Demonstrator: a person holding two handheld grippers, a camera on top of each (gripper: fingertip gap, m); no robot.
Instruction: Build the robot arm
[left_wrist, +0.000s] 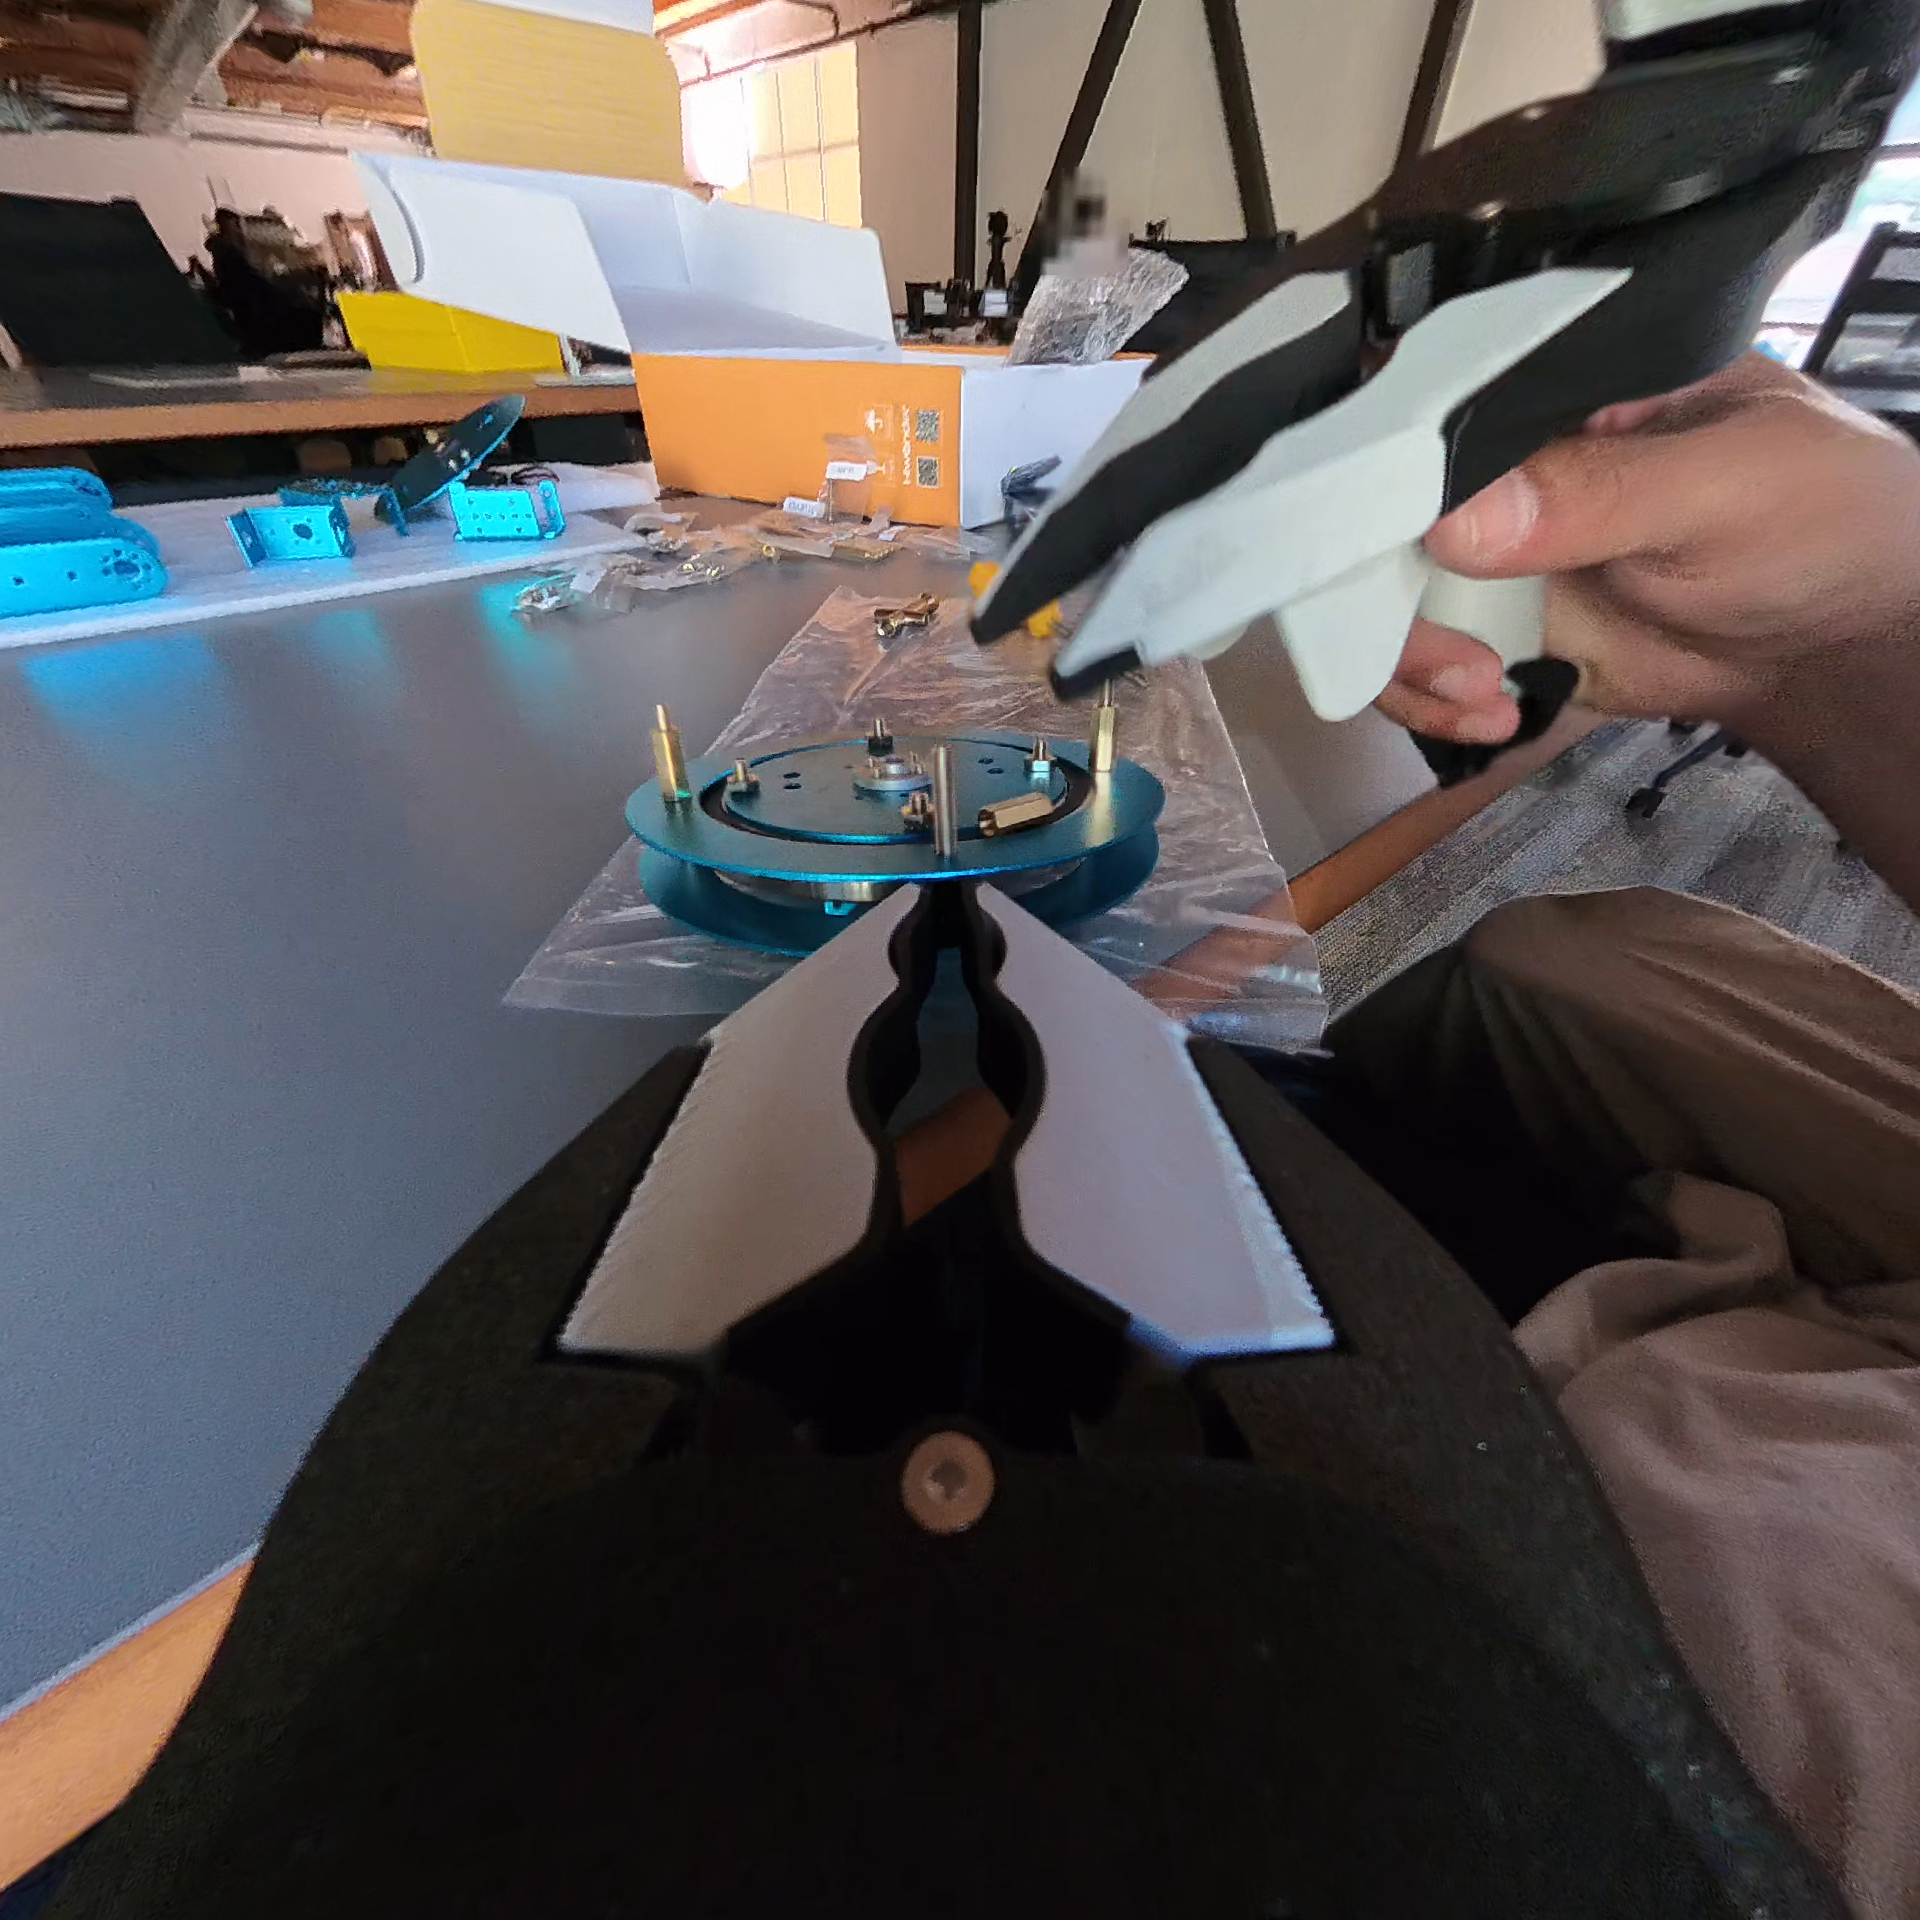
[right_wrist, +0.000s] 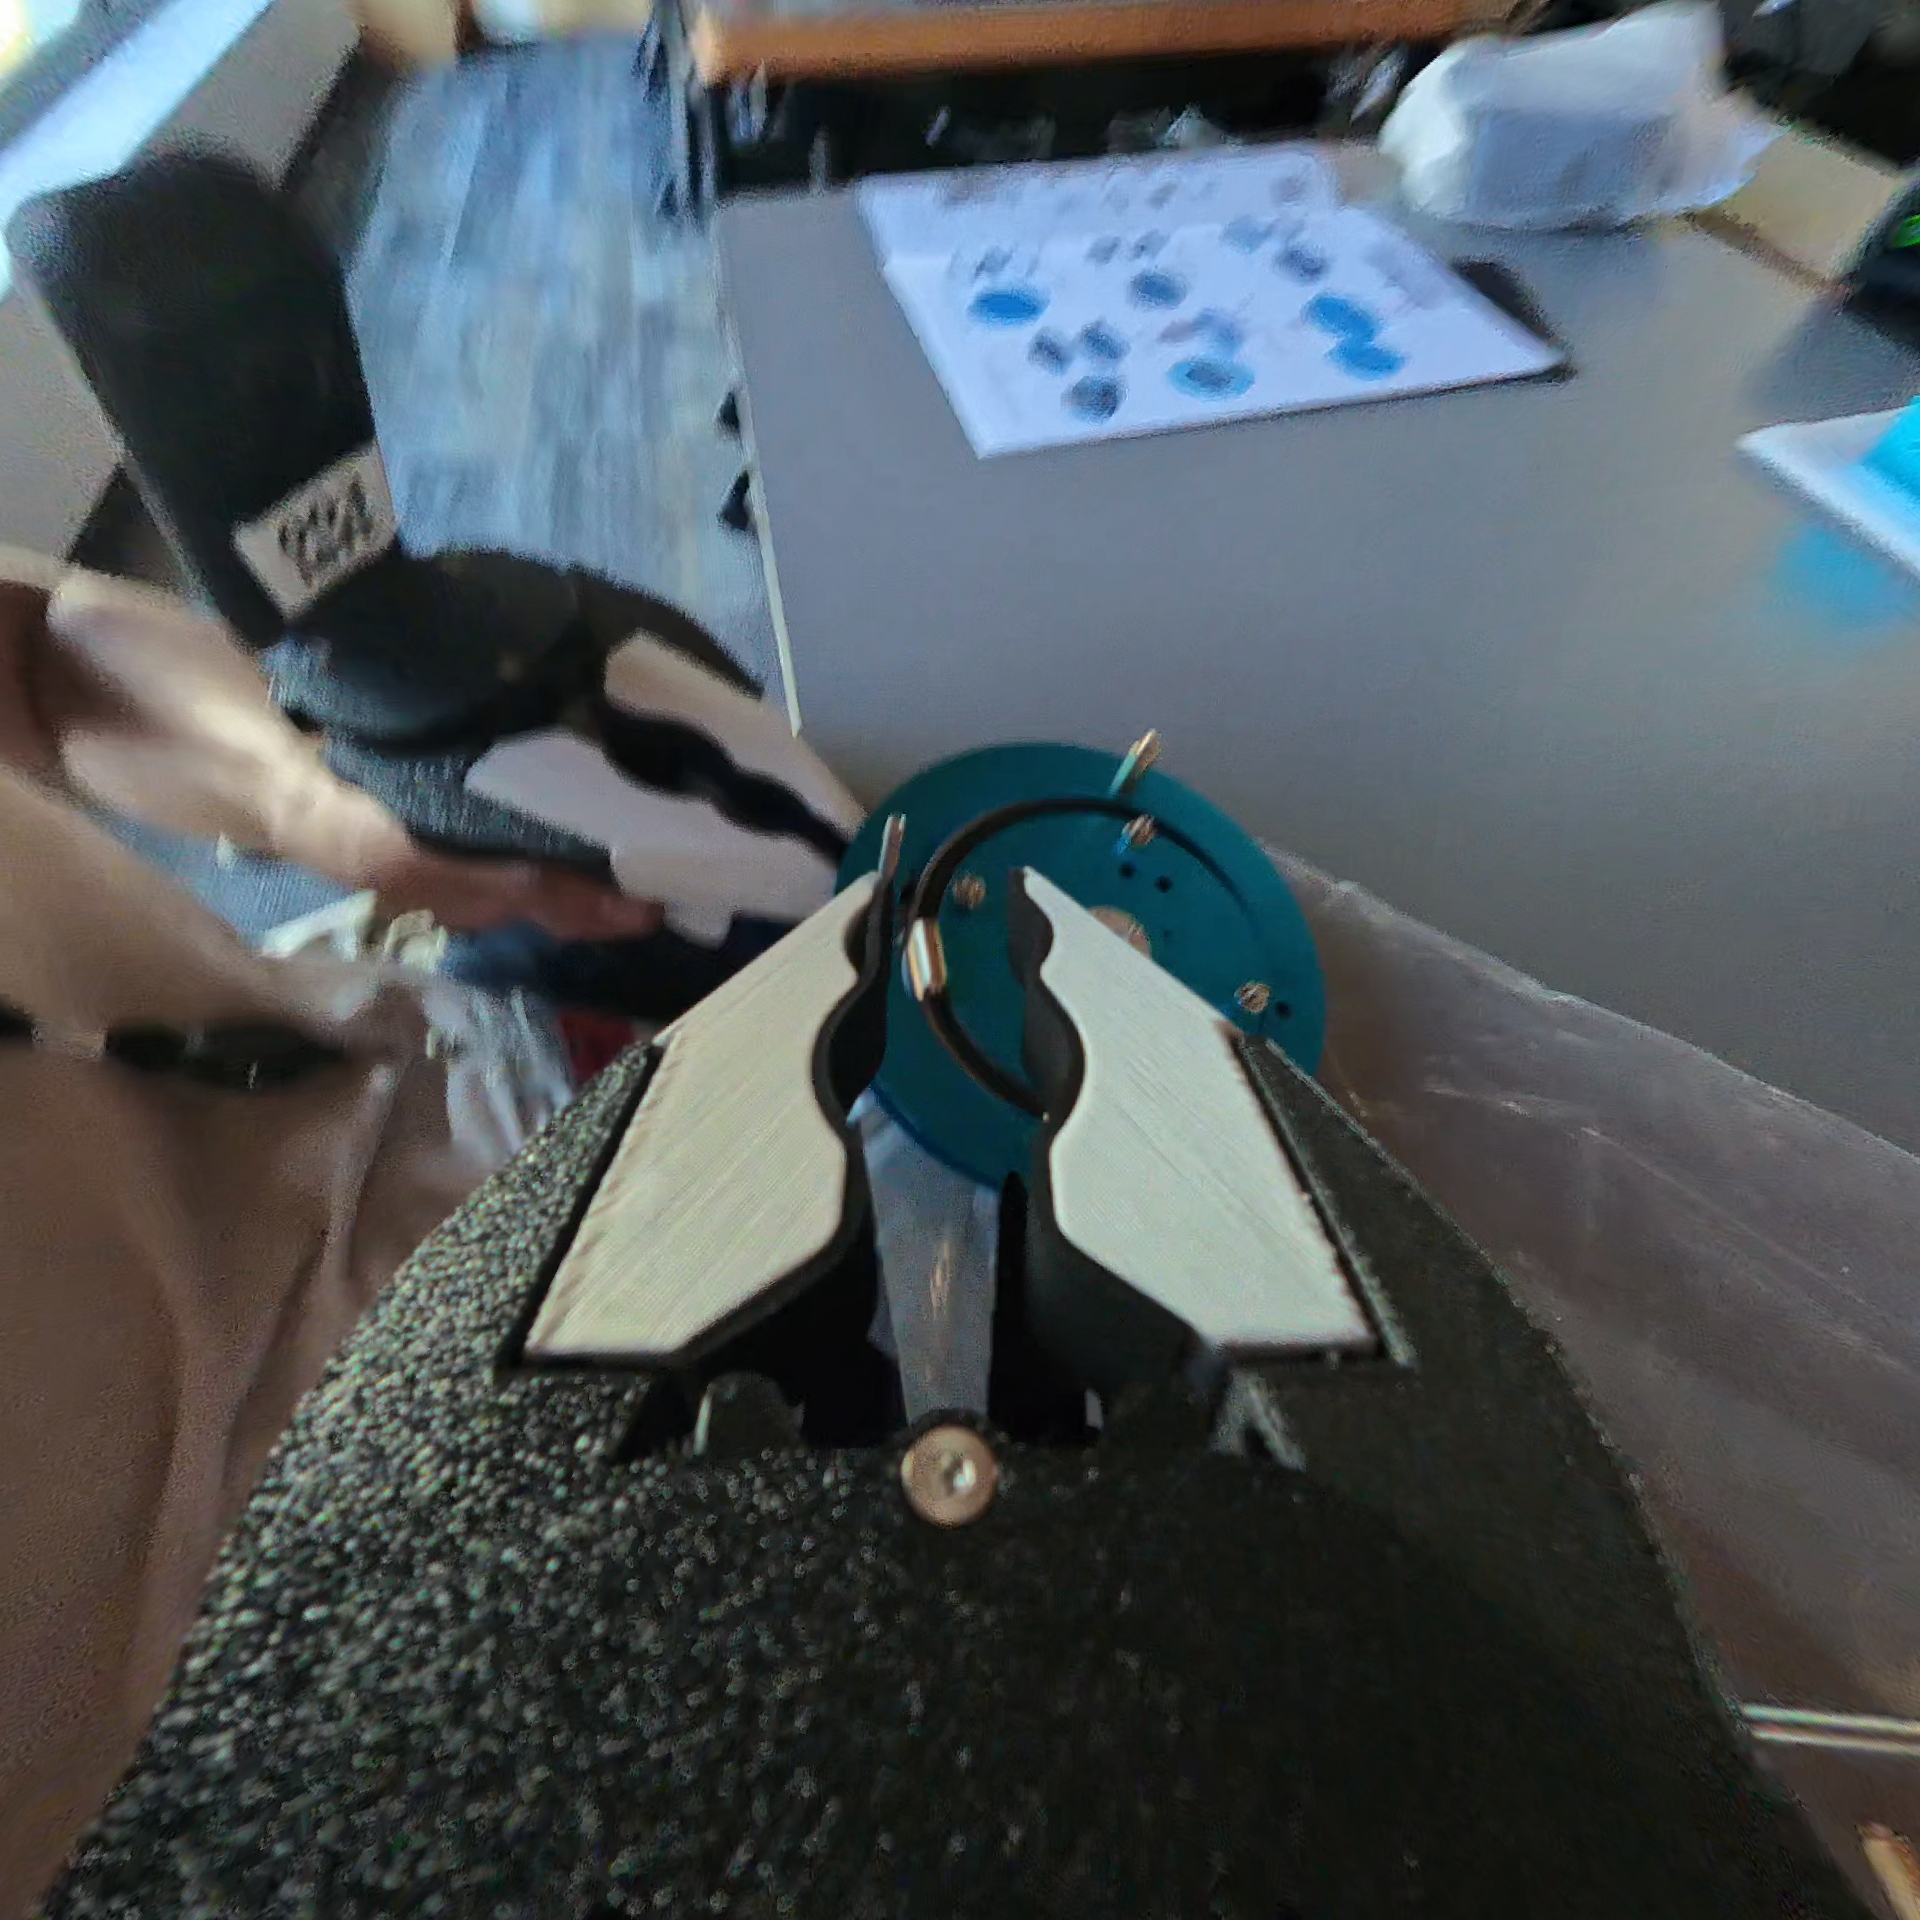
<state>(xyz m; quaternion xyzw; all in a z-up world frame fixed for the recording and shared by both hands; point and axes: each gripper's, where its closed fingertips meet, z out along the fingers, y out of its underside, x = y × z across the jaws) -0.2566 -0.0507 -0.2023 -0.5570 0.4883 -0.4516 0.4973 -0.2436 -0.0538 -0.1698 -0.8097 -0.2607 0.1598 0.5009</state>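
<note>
I am looking at a grey counter (left_wrist: 312, 831) with a round blue disc (left_wrist: 790, 847) in the middle of the left wrist view. The disc sits on a clear plastic bag (left_wrist: 1195, 862). It looks like two blue plates, one on top of the other. Little gold posts stick up from the top plate: one on the left (left_wrist: 665, 753), one on the right (left_wrist: 1103, 738), and a thin one near the front (left_wrist: 942, 800). One more short gold post (left_wrist: 1016, 814) lies on its side on the plate.

The left gripper (left_wrist: 948, 899) comes in from the bottom of the picture. Its jaws are almost closed, with only a thin gap. The tips are right at the near edge of the disc. I cannot tell if they pinch anything or only touch the rim.

The right gripper (right_wrist: 954, 883) is over the disc, held by a hand (left_wrist: 1714, 551) at the right of the left view. Its jaws are partly open and hold nothing. In its own blurry view, the lying gold post shows in the gap between the tips. In the left view, the tips hang just above the right standing post.

Far back, at the top middle, is an open orange and white box (left_wrist: 790, 436). Small bags of screws (left_wrist: 707, 556) lie in front of it. Blue metal parts (left_wrist: 291, 535) sit at the left. A paper sheet (right_wrist: 1195, 301) with blue pictures lies at the top of the right view.
</note>
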